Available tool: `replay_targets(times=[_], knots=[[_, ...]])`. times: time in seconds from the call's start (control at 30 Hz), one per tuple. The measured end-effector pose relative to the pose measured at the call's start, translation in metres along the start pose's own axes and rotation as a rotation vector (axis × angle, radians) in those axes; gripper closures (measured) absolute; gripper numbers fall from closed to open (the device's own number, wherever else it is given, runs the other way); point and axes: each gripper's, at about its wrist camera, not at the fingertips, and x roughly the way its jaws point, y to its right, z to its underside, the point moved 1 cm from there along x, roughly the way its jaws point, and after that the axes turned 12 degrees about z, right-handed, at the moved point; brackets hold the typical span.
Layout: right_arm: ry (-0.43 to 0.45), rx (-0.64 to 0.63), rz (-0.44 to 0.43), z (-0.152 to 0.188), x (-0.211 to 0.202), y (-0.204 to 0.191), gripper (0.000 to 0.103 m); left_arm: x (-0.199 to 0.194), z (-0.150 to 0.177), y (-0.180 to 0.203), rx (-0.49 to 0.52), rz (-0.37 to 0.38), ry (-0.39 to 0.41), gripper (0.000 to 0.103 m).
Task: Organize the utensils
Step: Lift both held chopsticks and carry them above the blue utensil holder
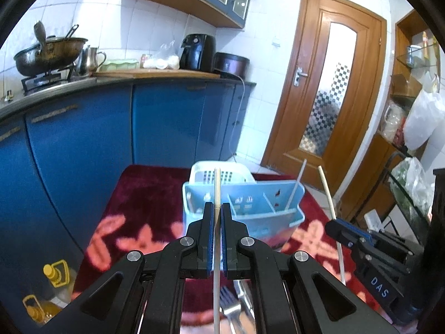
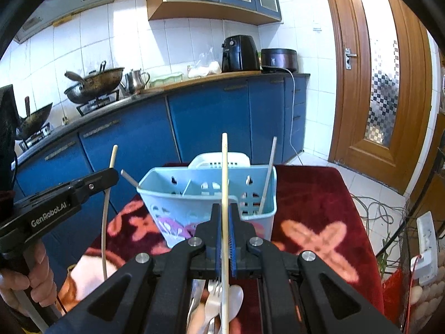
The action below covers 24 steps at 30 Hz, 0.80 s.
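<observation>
Right under your left gripper the jaws are clamped on a pale chopstick that stands nearly upright. Your right gripper is pinched the same way on a second chopstick. Both sticks are held above the red patterned cloth, just in front of the light blue caddy. One white stick already leans in the caddy's right compartment. Forks and spoons lie below your right gripper.

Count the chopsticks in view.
4 chopsticks: one clamped in the left gripper, one in the right gripper, one standing in the holder's right end, one poking past its left corner. Others may hide below.
</observation>
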Motion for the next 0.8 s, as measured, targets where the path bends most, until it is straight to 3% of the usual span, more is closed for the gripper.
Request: replay_targets(times=[0.8], knots=[[0.198,0.176,-0.066,-0.072,0.043,0.029,0.097,0.028,-0.095,-0.001,0.004,-0.023,0.251,0.099]])
